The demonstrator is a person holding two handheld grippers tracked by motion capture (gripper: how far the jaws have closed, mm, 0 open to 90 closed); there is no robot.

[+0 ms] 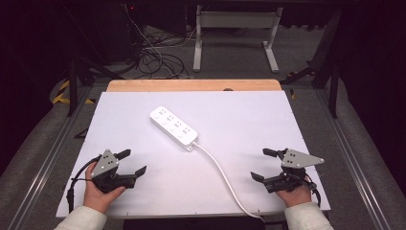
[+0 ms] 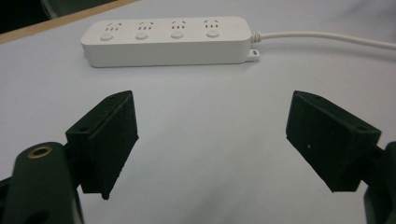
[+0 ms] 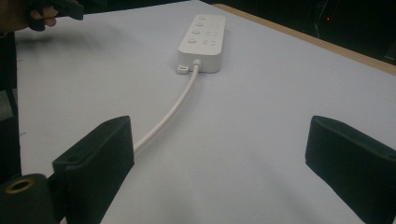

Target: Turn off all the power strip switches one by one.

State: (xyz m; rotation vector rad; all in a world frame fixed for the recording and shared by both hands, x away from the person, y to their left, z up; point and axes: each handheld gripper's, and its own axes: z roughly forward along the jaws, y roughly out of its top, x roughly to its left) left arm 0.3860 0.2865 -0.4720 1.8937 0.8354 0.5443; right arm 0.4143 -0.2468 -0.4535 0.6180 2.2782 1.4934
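A white power strip (image 1: pixel 173 127) with several sockets lies flat near the middle of the white table top (image 1: pixel 239 110); its white cord (image 1: pixel 222 175) runs off the near edge. My left gripper (image 1: pixel 133 162) rests low at the near left, open, nothing between its jaws, pointing toward the strip (image 2: pixel 168 41). My right gripper (image 1: pixel 263 164) sits at the near right, also open and empty, facing the strip (image 3: pixel 202 43) and its cord (image 3: pixel 169 114). The left gripper's black fingers (image 2: pixel 109 140) stand wide apart over bare table, as do the right gripper's fingers (image 3: pixel 98 161).
A wooden strip (image 1: pixel 191 85) borders the table's far edge. Beyond it stand a white table frame (image 1: pixel 237 28) and tangled cables on the floor (image 1: pixel 153 57). Metal rails (image 1: pixel 52 153) run along both sides of the table.
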